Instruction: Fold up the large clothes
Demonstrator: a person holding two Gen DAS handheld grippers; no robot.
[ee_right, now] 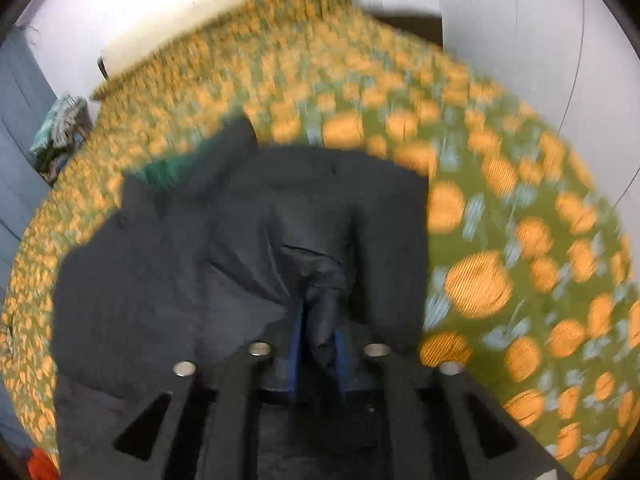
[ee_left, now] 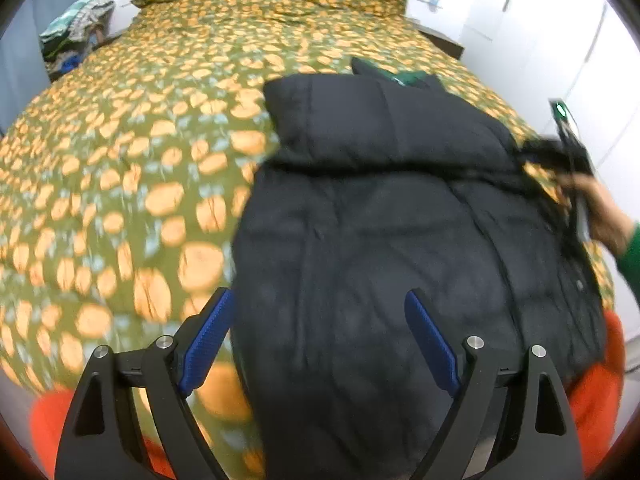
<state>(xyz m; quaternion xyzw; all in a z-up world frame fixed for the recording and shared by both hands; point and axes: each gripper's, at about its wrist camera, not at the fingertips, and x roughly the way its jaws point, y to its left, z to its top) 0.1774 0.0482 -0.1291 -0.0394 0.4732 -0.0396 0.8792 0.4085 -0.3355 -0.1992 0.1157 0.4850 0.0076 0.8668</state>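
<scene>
Starting at your left, the bedspread with its orange print lies bare across most of the bed, and that free room is where the fold can land. Your left gripper hangs over the near left edge of the black jacket, its blue fingers spread wide and pinching nothing. Bring them down squarely over that edge before you close, so you catch the full padded thickness and not just the slippery outer shell.

The jacket itself lies flat on the right half of the bed, collar end away from you, with something green showing at the neck.

Further right, your right gripper has its fingers nearly together, pinching a bunched fold of the jacket's fabric; the left view shows your hand at the garment's right edge. That pinch looks narrow, so I judge it could slip if you pull hard. Lift both sides together at an even height, keep the cloth taut between them, and lay it over slowly so the puffy layers don't slide.
</scene>
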